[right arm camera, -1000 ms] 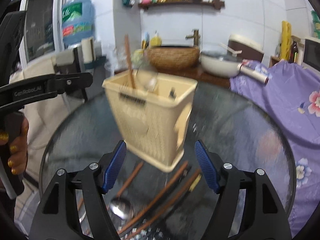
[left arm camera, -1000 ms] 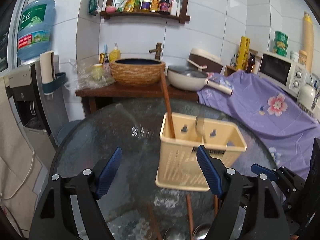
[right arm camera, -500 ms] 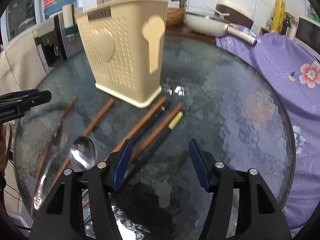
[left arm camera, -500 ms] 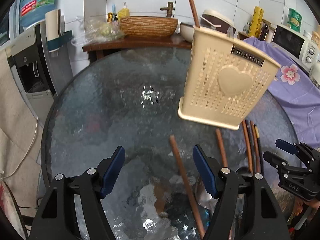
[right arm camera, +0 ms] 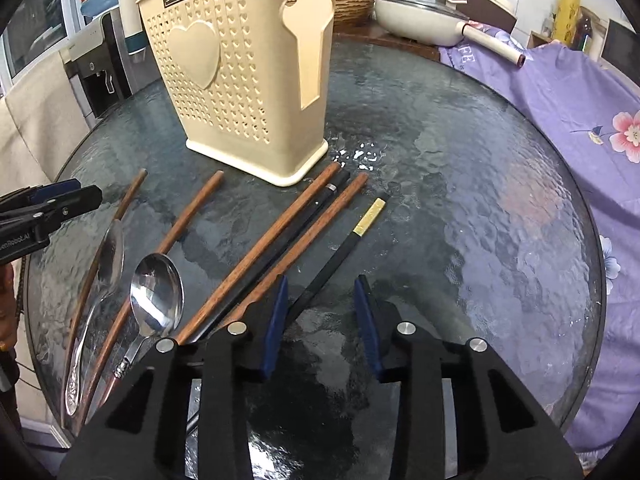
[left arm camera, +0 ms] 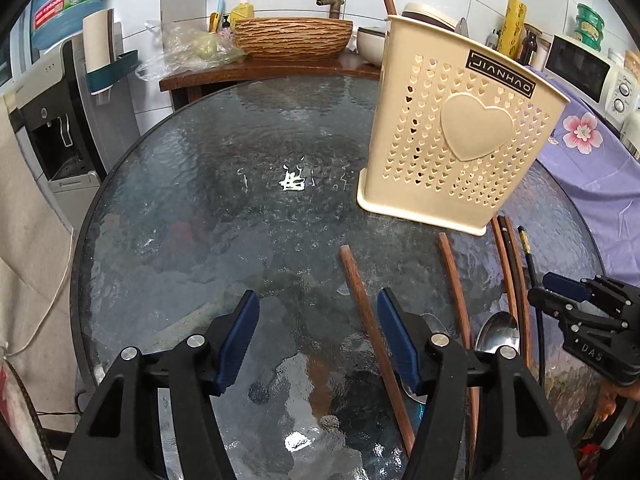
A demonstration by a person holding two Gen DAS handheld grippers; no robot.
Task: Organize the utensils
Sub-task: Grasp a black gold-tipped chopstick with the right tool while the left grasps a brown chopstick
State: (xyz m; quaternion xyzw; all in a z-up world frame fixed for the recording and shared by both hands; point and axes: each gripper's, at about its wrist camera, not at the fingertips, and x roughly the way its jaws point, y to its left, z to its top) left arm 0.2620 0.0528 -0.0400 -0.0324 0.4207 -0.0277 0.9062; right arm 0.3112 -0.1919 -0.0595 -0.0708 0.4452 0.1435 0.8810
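1. Counter: a round top of dark, rippled glass that mirrors the ceiling light.
2. Utensil holder: a cream plastic caddy pierced with small hearts, standing upright on the counter; one brown stick rises from its top.
3. Loose utensils: brown wooden chopsticks, black chopsticks and two steel spoons lie on the glass just in front of the holder, fanned side by side.
4. Left gripper: low over the counter, fingers apart and grasping nothing, having just been narrowing; a brown chopstick lies under its right finger.
5. Right gripper: fingers released, also just narrowed, with a black chopstick running under the left one.
6. Room: white tiled wall, a woven basin on a wooden stand, a water dispenser and a purple floral cloth beside the counter.
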